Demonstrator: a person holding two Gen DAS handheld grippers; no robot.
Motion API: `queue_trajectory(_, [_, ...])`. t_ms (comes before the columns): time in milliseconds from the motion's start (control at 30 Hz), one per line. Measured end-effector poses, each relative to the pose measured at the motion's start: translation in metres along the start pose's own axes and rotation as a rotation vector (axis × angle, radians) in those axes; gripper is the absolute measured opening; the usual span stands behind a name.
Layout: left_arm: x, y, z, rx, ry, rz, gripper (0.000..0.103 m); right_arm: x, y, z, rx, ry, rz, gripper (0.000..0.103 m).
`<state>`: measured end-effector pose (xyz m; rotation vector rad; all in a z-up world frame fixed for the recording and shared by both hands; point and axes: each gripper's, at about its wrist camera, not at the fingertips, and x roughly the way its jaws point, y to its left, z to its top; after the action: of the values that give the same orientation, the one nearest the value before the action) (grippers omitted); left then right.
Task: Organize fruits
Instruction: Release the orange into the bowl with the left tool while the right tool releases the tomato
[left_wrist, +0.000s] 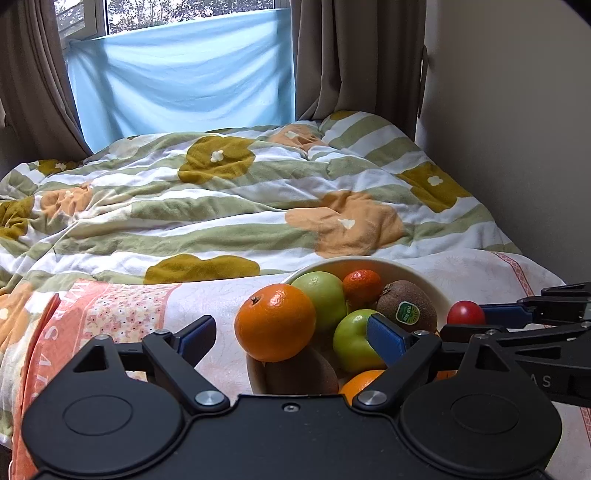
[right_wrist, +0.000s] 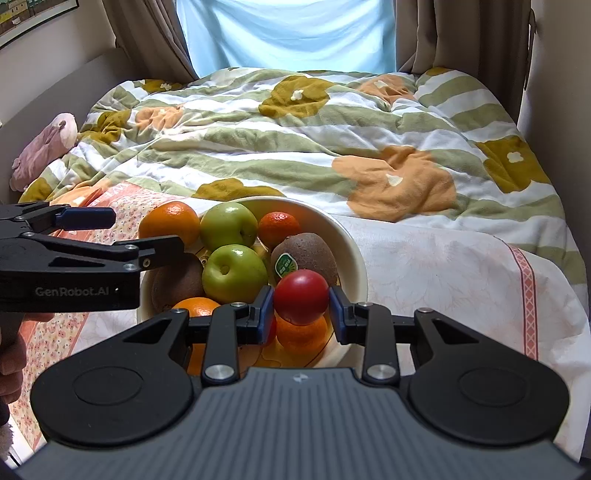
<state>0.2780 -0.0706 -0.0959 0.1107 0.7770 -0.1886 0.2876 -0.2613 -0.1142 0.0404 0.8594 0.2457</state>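
Note:
A cream bowl (left_wrist: 369, 260) (right_wrist: 351, 236) sits on the bed, piled with fruit. A large orange (left_wrist: 275, 321) (right_wrist: 170, 223) rests on its left rim, over a kiwi (left_wrist: 303, 373). My left gripper (left_wrist: 290, 326) (right_wrist: 146, 232) stands open, with the orange between its blue pads and neither pad pressing on it. Two green apples (right_wrist: 229, 225) (right_wrist: 234, 273), a small mandarin (right_wrist: 279, 227) and a stickered kiwi (right_wrist: 306, 254) fill the middle. My right gripper (right_wrist: 301, 306) (left_wrist: 465, 323) is shut on a round red fruit (right_wrist: 301, 297) (left_wrist: 465, 313), held just over the oranges (right_wrist: 301, 334) at the bowl's near side.
The bowl stands on a pink-and-white sheet (right_wrist: 443, 266) at the bed's near end. A rumpled floral quilt (right_wrist: 295, 140) covers the rest. A wall (left_wrist: 517, 147) runs along the right, a plush toy (right_wrist: 44, 147) lies at the left, and curtains with a blue cloth (left_wrist: 184, 81) hang behind.

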Motion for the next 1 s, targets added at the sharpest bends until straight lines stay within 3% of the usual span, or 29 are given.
queue_trajectory(333, [-0.029,0.016,-0.017,-0.03,0.023,0.026,0.092,0.004,0.006,0.006,0.046,0.005,0.035,0.047])
queue_trajectory(567, [-0.04,0.026,-0.033,-0.041,0.045,0.044,0.092,0.014,0.015,0.004,0.055,0.008,0.013,0.049])
queue_trajectory(600, [-0.041,0.028,-0.035,-0.044,0.047,0.045,0.092,0.014,0.015,0.003,0.061,0.002,0.008,0.054])
queue_trajectory(667, [-0.043,0.03,-0.038,-0.046,0.049,0.046,0.092,0.013,0.015,0.001,0.077,-0.012,0.014,0.087])
queue_trajectory(733, [-0.044,0.031,-0.041,-0.046,0.051,0.045,0.092,0.011,0.014,0.0,0.091,-0.02,0.024,0.103])
queue_trajectory(1000, [-0.06,0.032,-0.044,-0.046,0.031,0.029,0.092,-0.007,0.023,-0.004,0.095,-0.03,-0.003,0.103])
